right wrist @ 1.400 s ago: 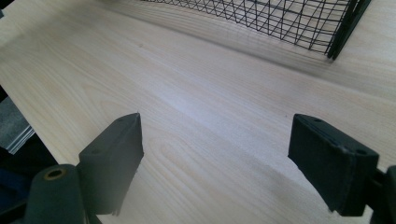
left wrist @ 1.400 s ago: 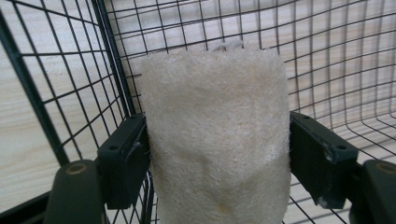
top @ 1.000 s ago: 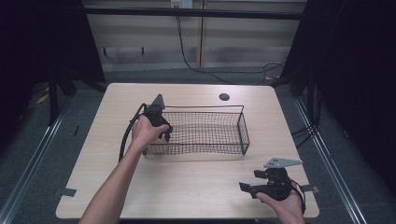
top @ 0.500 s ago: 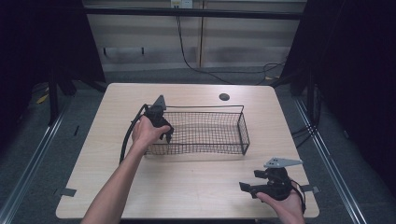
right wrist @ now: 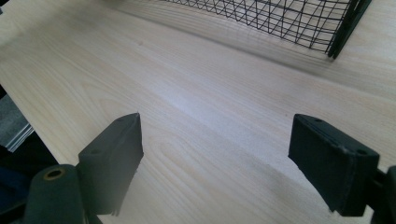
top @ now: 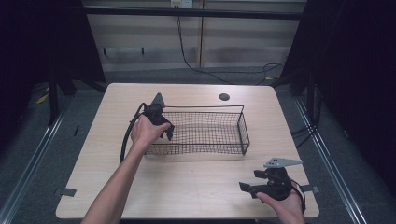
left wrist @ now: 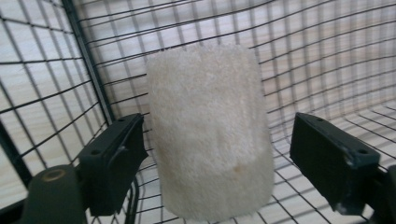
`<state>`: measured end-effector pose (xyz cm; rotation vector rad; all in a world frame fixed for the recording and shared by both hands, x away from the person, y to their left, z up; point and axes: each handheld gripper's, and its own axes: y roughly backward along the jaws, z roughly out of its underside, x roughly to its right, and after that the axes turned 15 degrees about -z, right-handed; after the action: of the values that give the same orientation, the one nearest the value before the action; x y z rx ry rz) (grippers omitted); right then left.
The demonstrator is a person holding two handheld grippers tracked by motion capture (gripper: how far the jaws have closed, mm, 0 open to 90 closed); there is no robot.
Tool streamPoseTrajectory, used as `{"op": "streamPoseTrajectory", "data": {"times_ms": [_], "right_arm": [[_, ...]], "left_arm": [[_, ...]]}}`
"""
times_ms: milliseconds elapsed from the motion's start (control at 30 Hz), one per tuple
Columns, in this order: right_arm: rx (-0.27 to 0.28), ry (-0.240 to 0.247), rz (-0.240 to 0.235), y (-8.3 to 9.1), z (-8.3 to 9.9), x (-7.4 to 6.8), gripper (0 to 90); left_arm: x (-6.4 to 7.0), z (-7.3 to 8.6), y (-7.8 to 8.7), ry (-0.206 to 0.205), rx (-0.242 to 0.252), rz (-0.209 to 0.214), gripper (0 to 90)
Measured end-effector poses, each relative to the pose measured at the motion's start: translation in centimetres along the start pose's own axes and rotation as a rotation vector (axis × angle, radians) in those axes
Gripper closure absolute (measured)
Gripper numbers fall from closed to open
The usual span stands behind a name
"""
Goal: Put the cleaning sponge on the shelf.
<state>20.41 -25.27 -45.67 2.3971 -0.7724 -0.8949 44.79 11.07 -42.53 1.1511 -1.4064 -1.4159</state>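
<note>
sponge roll (left wrist: 210, 135), cream and coarse-fibred, stands between the jaws of the left gripper (left wrist: 219, 158) inside the wire basket (top: 243, 126), close to the basket's left end wall as the high view shows it. from the high view the left gripper (top: 159, 122) is held at that left end of the basket, its jaws dipped over the rim. judged from how things lie, the roll is already within the basket, and what is left is either to let go and lift clear or to close and lift it out; the pictures do not settle which. jaws of the left gripper: wide apart, a gap visible on the right side of the roll; on the left side the pad lies close to the roll and contact cannot be told. nothing is clamped. right gripper (top: 264, 184): held low over the near right corner of the table (top: 187, 186), well apart from the basket; its jaws stand wide apart over bare wood, holding and touching nothing, with a corner of the basket (right wrist: 336, 28) beyond them.
</note>
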Motion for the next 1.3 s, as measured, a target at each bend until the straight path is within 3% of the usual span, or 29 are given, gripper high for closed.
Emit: {"op": "streamPoseTrajectory", "data": {"times_ms": [333,467,600,800,867,933,1300], "right_arm": [[0.0,-0.001,0.0,0.0,0.0,0.0,17.2],[0.0,0.0,0.0,0.0,0.0,0.0,17.3],[0.0,-0.002,0.002,0.0,0.0,0.0,17.2],[0.001,-0.001,0.001,0.0,0.0,0.0,17.2],[0.0,-0.001,0.002,0.0,0.0,0.0,17.2],[0.001,-0.003,0.003,0.0,0.0,0.0,17.3],[0.001,-0.004,0.003,0.0,0.0,0.0,17.3]], "left_arm": [[-0.4,0.4,1.5,-0.003,0.046,0.025,19.1],[-0.9,0.6,2.2,-0.022,0.079,0.076,18.2],[-1.4,0.9,2.8,-0.028,0.126,0.095,18.0],[-2.4,1.8,3.6,-0.112,0.196,0.172,17.9],[-2.7,2.0,3.9,-0.104,0.229,0.191,17.8],[-3.0,2.2,4.1,-0.122,0.245,0.208,17.5],[-4.0,3.7,4.8,-0.208,0.346,0.255,20.2]]}}
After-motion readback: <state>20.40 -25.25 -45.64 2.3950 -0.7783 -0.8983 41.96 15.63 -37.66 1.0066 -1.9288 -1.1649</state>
